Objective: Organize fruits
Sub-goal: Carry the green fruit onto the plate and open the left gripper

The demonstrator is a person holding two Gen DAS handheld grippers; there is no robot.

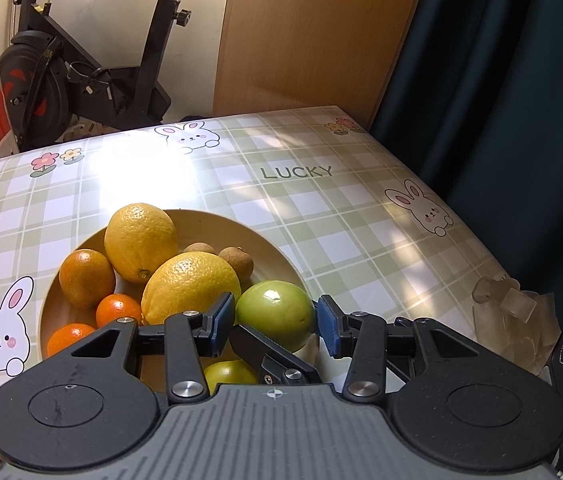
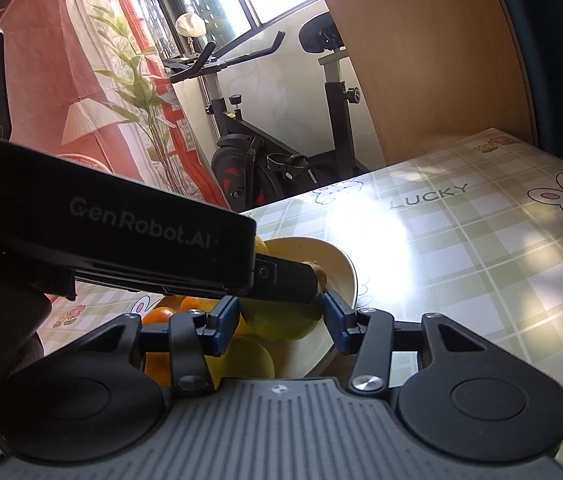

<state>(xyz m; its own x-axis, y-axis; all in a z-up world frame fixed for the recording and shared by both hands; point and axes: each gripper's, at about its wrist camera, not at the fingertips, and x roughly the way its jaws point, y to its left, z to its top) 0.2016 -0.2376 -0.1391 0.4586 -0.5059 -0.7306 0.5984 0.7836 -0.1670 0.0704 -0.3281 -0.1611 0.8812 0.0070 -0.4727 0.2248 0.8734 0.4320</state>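
Note:
A cream bowl [image 1: 269, 246] on the checked tablecloth holds two lemons [image 1: 141, 242], several small oranges [image 1: 86, 278], two brown longans [image 1: 236, 261] and green fruits. My left gripper [image 1: 276, 322] is shut on a round green fruit [image 1: 275, 314], its blue pads [image 1: 223, 320] pressing both sides at the bowl's near right rim. Another green fruit [image 1: 230, 376] lies below it. In the right wrist view my right gripper [image 2: 281, 322] is shut on a green fruit [image 2: 281, 322] over the bowl [image 2: 341, 276]. The left gripper's body [image 2: 129, 240] crosses above it and hides most of the bowl.
The table's [image 1: 361, 216] right edge meets a dark curtain [image 1: 501, 100]. Clear crumpled plastic [image 1: 509, 312] lies at the near right edge. A wooden panel [image 1: 313, 36] and an exercise bike [image 1: 81, 76] stand behind the far edge.

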